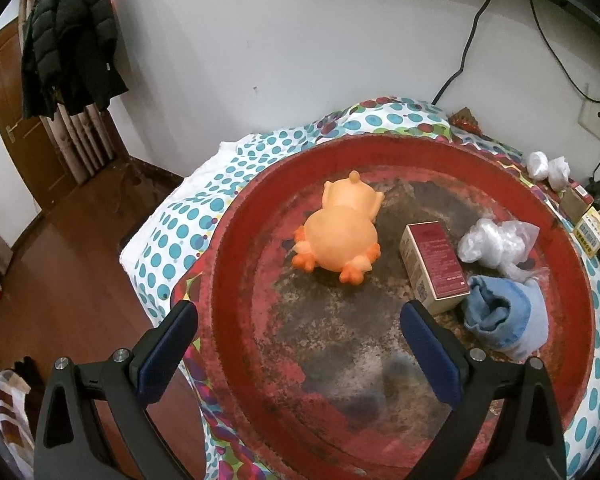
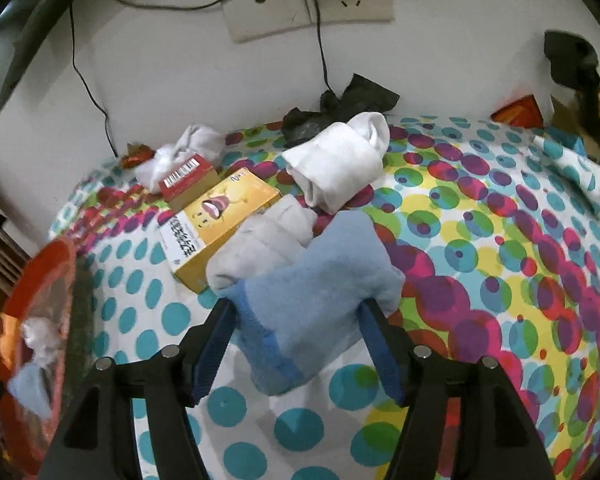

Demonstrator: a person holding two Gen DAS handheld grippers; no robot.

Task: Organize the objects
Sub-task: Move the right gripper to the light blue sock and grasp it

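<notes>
Over red basin [image 1: 220, 280], left tool [image 1: 300, 334] spread apart, holding nothing (orange duck toy [image 1: 338, 230] inside). On dotted worktop [image 2: 500, 260], right tool [image 2: 296, 340] clamped on blue sock [image 2: 316, 300].

Domestic setting, a lived-in room of a home. Indicators: a black quilted puffer jacket [image 1: 66, 36] hanging beside a brown panelled wooden door [image 1: 18, 120]; a reddish-brown wooden plank floor [image 1: 60, 248]; a white painted wall carrying a beige plastic wall socket plate [image 2: 308, 8] with black cables plugged in; a cotton cloth printed with teal, purple and yellow dots [image 2: 480, 240] covering the surface, with rolled socks and small cartons scattered on it
</notes>
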